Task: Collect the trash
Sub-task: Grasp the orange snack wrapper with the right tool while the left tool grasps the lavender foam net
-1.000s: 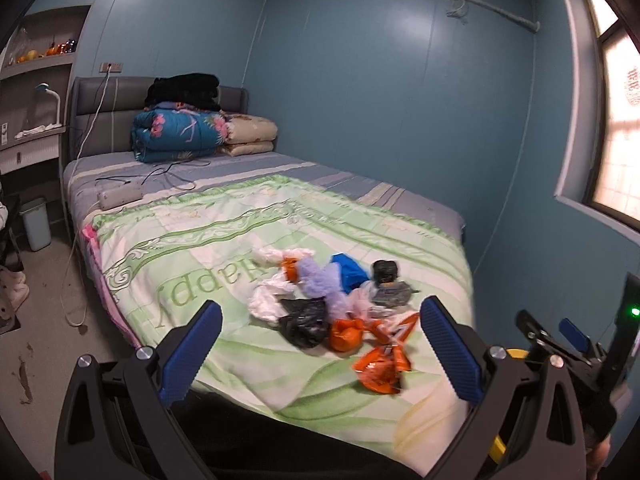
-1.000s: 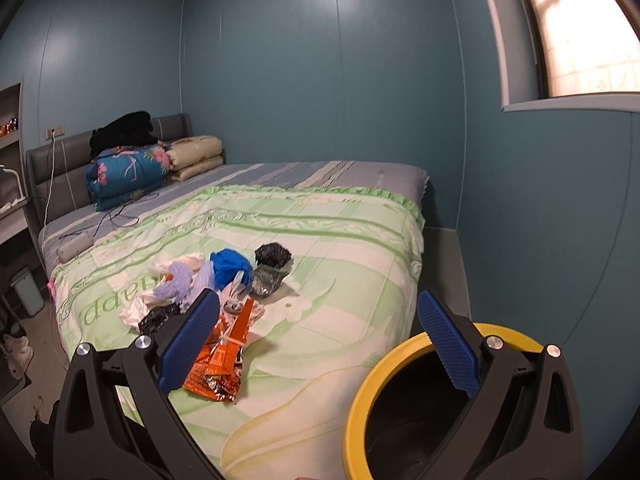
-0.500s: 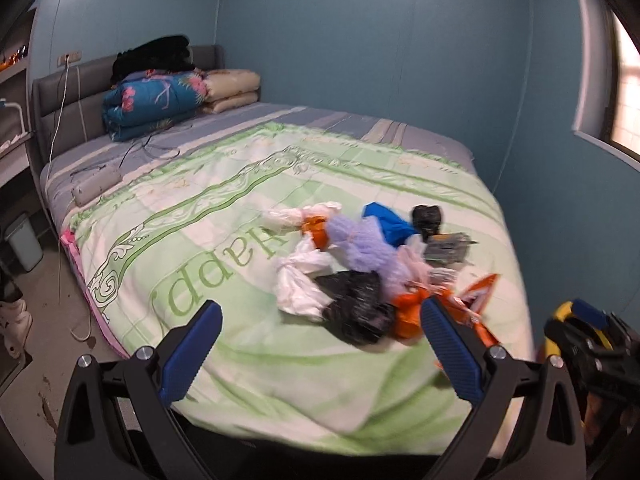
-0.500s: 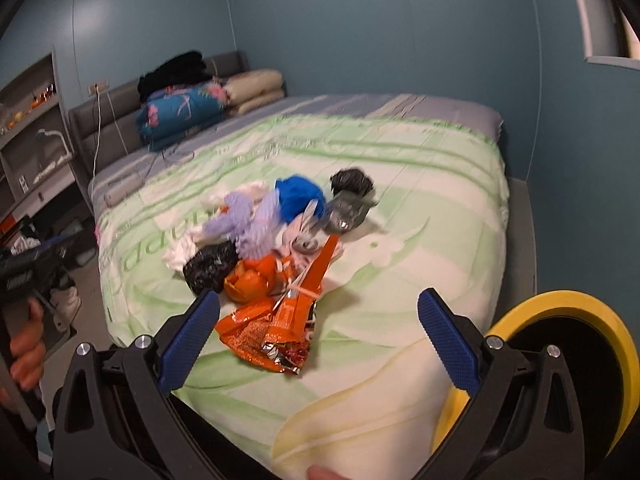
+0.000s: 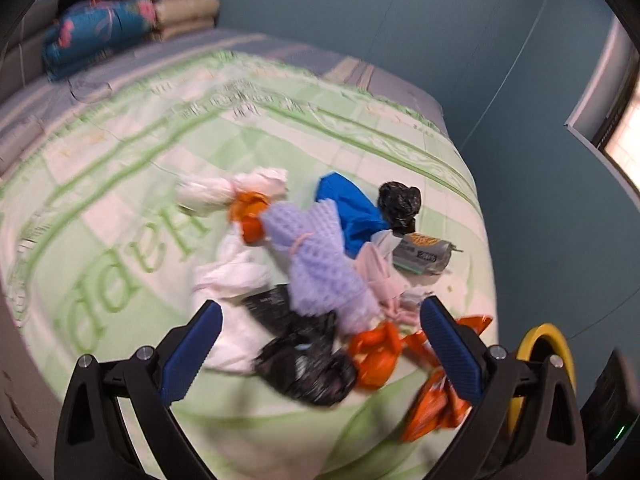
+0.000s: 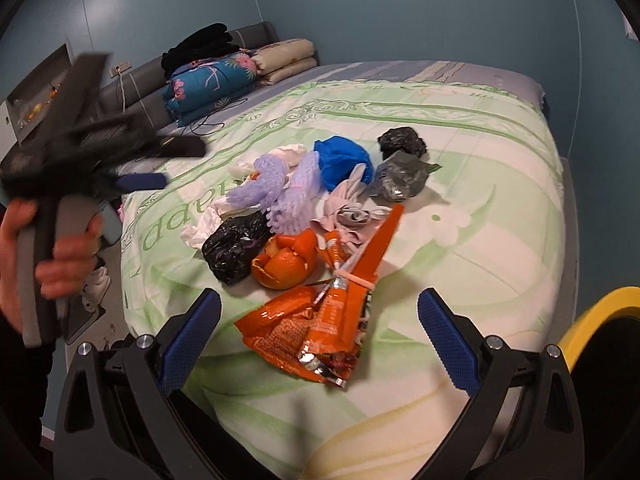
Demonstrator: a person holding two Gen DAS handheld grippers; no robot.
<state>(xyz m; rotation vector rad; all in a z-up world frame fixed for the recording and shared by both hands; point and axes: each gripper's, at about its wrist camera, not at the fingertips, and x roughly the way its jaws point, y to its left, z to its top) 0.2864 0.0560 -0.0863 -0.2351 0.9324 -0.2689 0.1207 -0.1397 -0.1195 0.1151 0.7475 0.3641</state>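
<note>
A heap of trash lies on the green bedspread (image 6: 480, 240): an orange snack wrapper (image 6: 320, 328), orange peel (image 6: 286, 264), a black bag (image 6: 236, 246), purple foam netting (image 6: 280, 192), a blue bag (image 6: 342, 158), a grey foil pouch (image 6: 400, 178) and white tissue (image 5: 236, 276). My left gripper (image 5: 320, 344) is open, hovering just above the black bag (image 5: 304, 364) and peel (image 5: 376, 354). My right gripper (image 6: 318, 336) is open over the orange wrapper. The left tool, held in a hand (image 6: 60, 256), shows blurred at left in the right wrist view.
A yellow-rimmed bin (image 6: 600, 320) stands beside the bed's near right corner, also seen as the bin (image 5: 548, 344) in the left wrist view. Folded quilts and pillows (image 6: 224, 76) lie at the headboard. Blue walls surround the bed; a shelf (image 6: 36, 96) is far left.
Both grippers have dropped closer to the trash heap and tilted downward. The left gripper came in over the black bag; the right one closed in on the orange wrapper. Both stay open.
</note>
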